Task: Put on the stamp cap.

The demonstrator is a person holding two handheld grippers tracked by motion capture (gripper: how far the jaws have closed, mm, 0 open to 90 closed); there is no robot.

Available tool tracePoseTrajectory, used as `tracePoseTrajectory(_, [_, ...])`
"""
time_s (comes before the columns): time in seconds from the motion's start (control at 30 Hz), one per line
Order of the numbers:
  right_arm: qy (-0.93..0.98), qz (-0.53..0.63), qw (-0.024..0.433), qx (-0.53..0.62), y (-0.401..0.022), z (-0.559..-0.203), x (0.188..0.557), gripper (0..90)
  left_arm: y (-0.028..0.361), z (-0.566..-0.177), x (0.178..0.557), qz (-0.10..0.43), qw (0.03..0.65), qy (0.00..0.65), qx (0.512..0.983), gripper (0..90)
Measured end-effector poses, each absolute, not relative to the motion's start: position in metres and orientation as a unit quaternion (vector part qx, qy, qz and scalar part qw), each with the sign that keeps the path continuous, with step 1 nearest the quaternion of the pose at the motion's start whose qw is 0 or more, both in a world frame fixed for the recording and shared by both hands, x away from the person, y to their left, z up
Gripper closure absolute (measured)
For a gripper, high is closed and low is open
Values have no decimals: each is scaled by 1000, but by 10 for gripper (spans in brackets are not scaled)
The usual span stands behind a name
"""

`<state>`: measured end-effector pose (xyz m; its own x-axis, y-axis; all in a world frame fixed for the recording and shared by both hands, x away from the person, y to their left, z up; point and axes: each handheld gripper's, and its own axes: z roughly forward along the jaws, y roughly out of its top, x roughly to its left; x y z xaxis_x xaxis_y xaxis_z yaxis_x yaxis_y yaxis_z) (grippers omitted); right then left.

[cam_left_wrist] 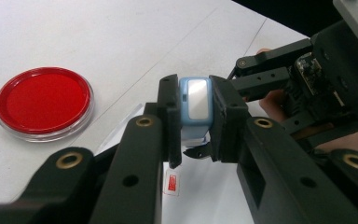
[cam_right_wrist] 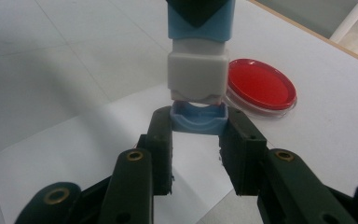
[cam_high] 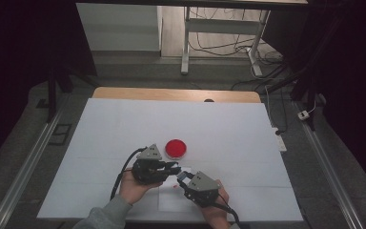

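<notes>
Left gripper [cam_left_wrist: 193, 121] clamps the blue-and-white stamp body [cam_left_wrist: 196, 100] above the table [cam_high: 248, 129]. Right gripper [cam_right_wrist: 198, 140] pinches its blue cap [cam_right_wrist: 199, 119], just parted. Step, as judged: uncapping. Next: draw the cap straight away; red dish [cam_high: 176, 148] sits nearby.

We see two black grippers, the left gripper [cam_high: 174, 168] and right gripper [cam_high: 182, 177], each topped by a grey three-cornered plate and trailing a black cable toward six o'clock. Brass-coloured rivets dot their jaws. A grey sleeve [cam_high: 106, 214] covers the left forearm.
</notes>
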<state>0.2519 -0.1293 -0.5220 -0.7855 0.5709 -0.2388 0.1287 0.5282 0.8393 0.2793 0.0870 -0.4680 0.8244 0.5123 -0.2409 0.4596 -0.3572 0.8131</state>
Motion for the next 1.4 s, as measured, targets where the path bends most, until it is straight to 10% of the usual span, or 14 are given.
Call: tracePoseTrajectory(1.4, [829,442,269,213,-131,-521,251,649,81,-472,277,30,499,306,810,759])
